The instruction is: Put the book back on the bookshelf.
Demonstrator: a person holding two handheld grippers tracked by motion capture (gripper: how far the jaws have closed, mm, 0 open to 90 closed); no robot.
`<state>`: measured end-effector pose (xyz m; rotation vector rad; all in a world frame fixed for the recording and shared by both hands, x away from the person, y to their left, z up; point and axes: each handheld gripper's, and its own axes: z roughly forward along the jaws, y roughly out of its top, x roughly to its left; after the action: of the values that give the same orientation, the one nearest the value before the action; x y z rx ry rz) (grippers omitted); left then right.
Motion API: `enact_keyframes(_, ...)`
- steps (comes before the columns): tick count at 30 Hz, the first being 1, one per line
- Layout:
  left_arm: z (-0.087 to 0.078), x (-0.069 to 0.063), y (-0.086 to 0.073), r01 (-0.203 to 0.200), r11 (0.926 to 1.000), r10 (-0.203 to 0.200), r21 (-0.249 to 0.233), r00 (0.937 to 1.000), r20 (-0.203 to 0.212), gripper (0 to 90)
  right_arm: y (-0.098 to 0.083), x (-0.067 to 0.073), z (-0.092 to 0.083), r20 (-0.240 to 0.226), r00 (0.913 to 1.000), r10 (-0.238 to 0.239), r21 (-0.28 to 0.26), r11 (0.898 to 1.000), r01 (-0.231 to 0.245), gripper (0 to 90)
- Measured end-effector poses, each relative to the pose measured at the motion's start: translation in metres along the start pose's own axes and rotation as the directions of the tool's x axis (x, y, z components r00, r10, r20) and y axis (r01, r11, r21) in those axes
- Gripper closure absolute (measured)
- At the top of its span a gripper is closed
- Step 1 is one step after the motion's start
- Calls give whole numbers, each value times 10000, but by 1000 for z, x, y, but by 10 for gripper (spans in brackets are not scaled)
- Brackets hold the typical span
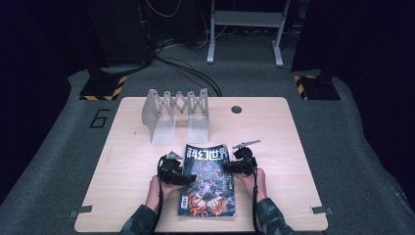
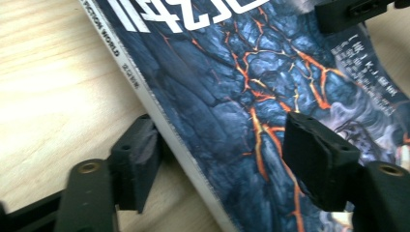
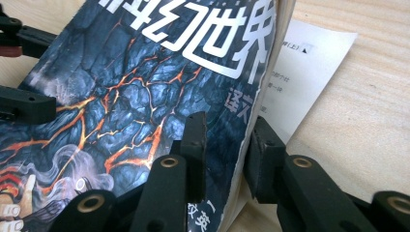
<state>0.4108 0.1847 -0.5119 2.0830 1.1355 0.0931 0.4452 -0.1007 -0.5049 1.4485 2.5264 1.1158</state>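
Dark lava-patterned magazine (image 1: pixel 208 180) on the surface (image 1: pixel 122 161): right gripper (image 3: pixel 227 150) fingers clamp its lifted edge, left gripper (image 2: pixel 220 164) fingers straddle the spine, apart; best lifted evenly.

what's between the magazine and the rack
Bare tabletop between the magazine and the rack, seen in the high view.

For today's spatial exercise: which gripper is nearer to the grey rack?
Left. The left gripper is at the magazine's left edge, below the rack; the right gripper is off to the rack's right.
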Motion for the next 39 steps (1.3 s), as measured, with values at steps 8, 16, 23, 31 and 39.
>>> enact_keyframes(8,5,7,10,210,9997,-215,119,9986,477,205,-1,-3,1,-30,9999,-158,-177,9997,158,770)
enact_keyframes(16,12,17,22,325,9994,-331,93,9969,711,218,-1,0,1,104,9994,-331,-58,9994,332,801)
enact_keyframes(23,21,21,33,318,9993,-337,202,9943,1014,232,-2,-2,1,64,9987,-507,-135,9986,508,803)
enact_keyframes(31,24,17,37,84,9995,-113,319,9959,903,270,-2,-2,1,9,9988,-486,-241,9985,486,802)
enact_keyframes(39,24,14,39,-287,9973,211,676,9937,1101,321,-2,-2,1,3,9990,-451,-233,9987,451,802)
